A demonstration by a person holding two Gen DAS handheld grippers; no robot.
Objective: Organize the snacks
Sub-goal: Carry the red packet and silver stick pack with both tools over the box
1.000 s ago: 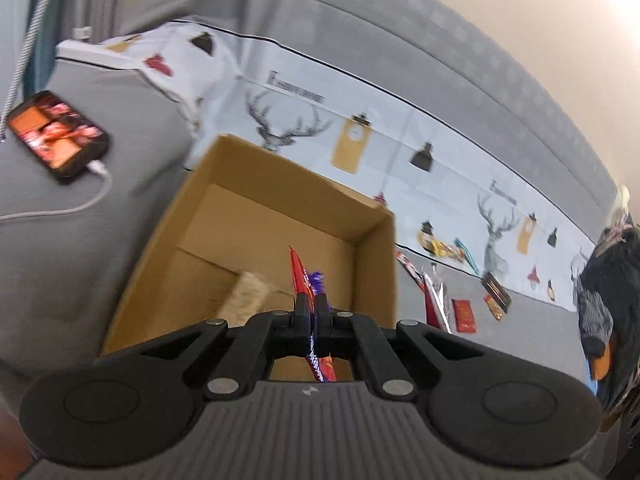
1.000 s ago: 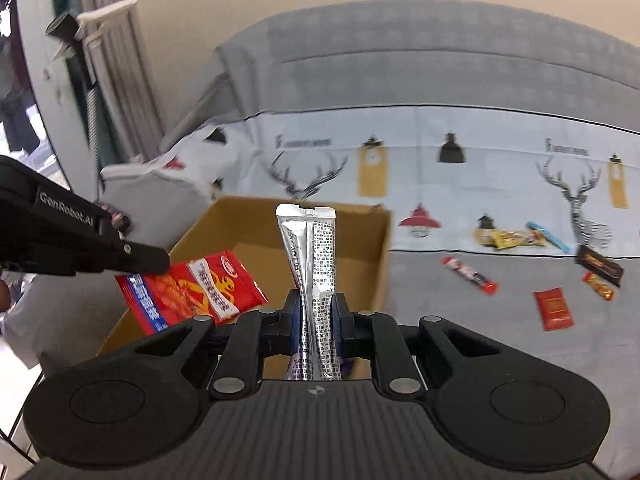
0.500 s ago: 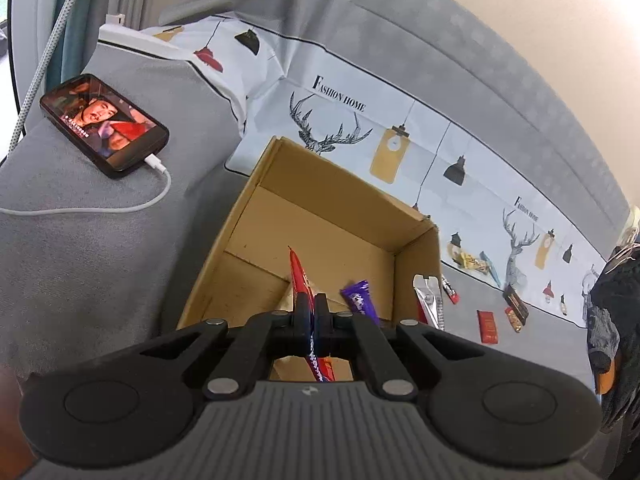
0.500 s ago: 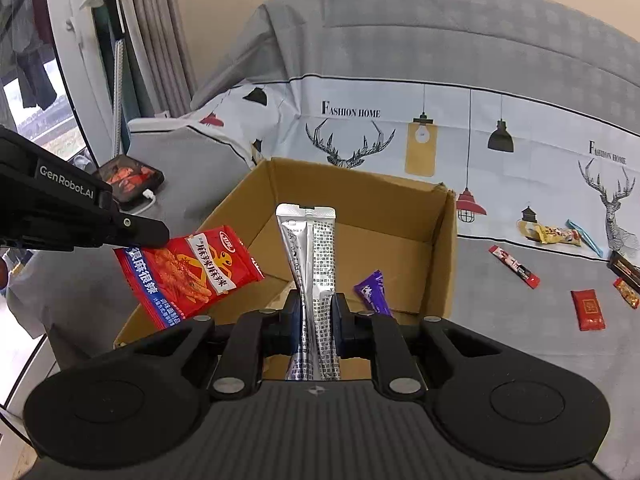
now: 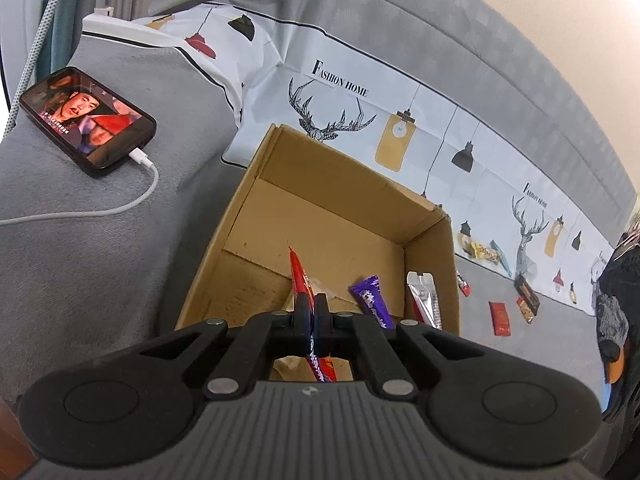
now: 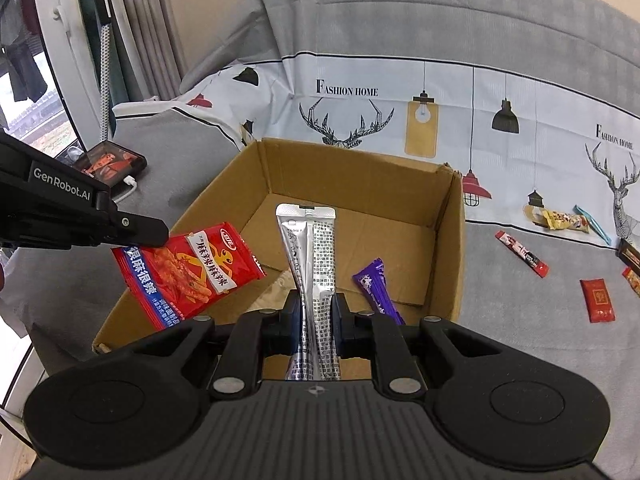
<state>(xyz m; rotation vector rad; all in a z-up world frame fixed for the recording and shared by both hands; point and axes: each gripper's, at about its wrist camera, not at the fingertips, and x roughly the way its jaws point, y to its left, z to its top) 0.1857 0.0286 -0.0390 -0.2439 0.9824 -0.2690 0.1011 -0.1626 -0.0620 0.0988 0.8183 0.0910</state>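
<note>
- While both packets hang over the box (image 6: 360, 168), the step in hand reads as the drop: release each one inside the walls.
- Red packet (image 6: 188, 272): pinched at one edge by the left gripper (image 5: 311, 312), jaws nearly together on it; it hangs over the box's left side, partly across the left wall.
- Silver sachet (image 6: 310, 256): clamped upright in the right gripper (image 6: 316, 312), jaws narrow on its lower half; it stands over the middle of the box.
- Judgement: carry the red packet further inward before letting go, since its lower corner overhangs the left wall and could slide out.
- Judgement: lower the sachet and tip it flat before opening, so it does not stand against the wall or bounce.
- Judgement: release one at a time; the two grippers are near each other over one opening.
- Count in box: one purple bar (image 6: 378, 292), leaning near the right wall; one pale wrapper (image 6: 276, 292) on the floor, identity unclear.
- Count held: two (one red, one silver).
- Count loose on the bedding (image 6: 520, 312) to the right of the box: one red stick (image 6: 522, 254), one small red packet (image 6: 598, 300), one yellow packet (image 6: 566, 220), one teal stick (image 6: 592, 224); further pieces at the frame edge are cut off, so the total is uncertain.
- Phone (image 5: 88, 120): one, on a cable, left of the box, well apart.
</note>
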